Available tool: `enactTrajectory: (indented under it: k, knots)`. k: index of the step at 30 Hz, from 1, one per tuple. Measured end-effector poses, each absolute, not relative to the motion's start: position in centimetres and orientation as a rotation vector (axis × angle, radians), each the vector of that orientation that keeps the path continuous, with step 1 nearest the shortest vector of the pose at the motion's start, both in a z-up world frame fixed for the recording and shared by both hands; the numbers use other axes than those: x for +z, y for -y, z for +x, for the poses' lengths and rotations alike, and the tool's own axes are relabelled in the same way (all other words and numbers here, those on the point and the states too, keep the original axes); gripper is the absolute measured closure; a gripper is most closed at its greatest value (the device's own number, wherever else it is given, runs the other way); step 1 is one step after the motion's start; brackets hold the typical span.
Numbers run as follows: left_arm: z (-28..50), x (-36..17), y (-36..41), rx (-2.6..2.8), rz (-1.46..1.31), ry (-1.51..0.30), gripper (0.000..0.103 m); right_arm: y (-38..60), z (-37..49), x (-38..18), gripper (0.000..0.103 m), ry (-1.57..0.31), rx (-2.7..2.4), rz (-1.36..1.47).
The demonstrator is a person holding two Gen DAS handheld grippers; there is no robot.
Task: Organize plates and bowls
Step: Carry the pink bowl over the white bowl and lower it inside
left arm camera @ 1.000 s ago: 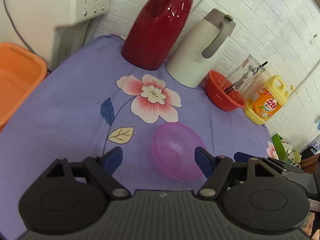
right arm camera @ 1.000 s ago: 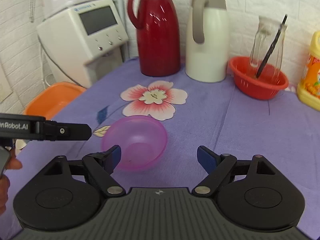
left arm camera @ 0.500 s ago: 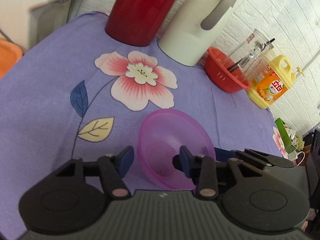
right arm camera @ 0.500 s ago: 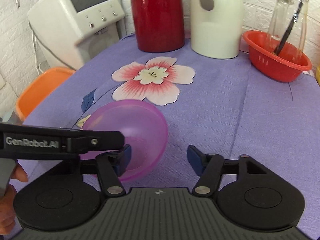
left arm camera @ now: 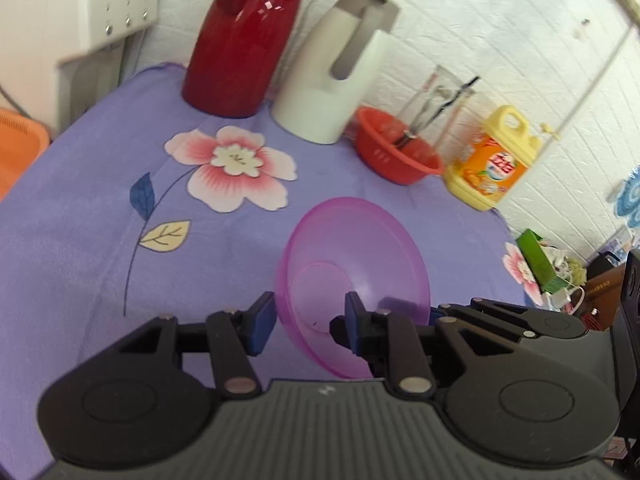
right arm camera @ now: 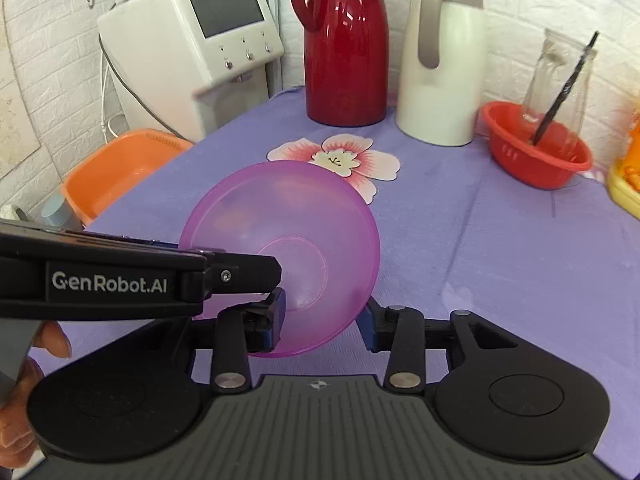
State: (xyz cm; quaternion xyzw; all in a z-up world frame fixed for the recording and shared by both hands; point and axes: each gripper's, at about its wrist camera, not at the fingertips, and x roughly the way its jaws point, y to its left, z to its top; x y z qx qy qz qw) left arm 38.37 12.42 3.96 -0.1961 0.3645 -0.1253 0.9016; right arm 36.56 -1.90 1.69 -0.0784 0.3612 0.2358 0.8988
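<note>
Pinching the purple bowl (left arm camera: 356,256) rim, the left tool (left arm camera: 310,318) has tilted it off the cloth; right tool (right arm camera: 322,322) stays spread.

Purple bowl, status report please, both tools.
Left tool pinching purple bowl at its rim, bowl tilted. Right tool open, straddling the bowl's lower edge. Nothing in the way nearby.

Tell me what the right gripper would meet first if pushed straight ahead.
The purple bowl: it sits tilted between the right gripper fingers already. Beyond it lies the flowered cloth; depth is uncertain.
</note>
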Motion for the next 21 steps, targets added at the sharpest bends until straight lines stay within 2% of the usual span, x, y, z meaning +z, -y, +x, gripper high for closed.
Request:
enactTrajectory:
  k: [11, 21]
  knots:
    - [28.6, 5.4, -3.9, -0.423, -0.357, -0.723, 0.082, 9.3, 25.9, 3.5, 0.023, -0.692, 0.381, -0.181]
    - [21.5, 2.8, 3.6, -0.579, -0.280, -0.807, 0.081, 15.9, 17.5, 1.2, 0.017, -0.739, 0.275, -0.164]
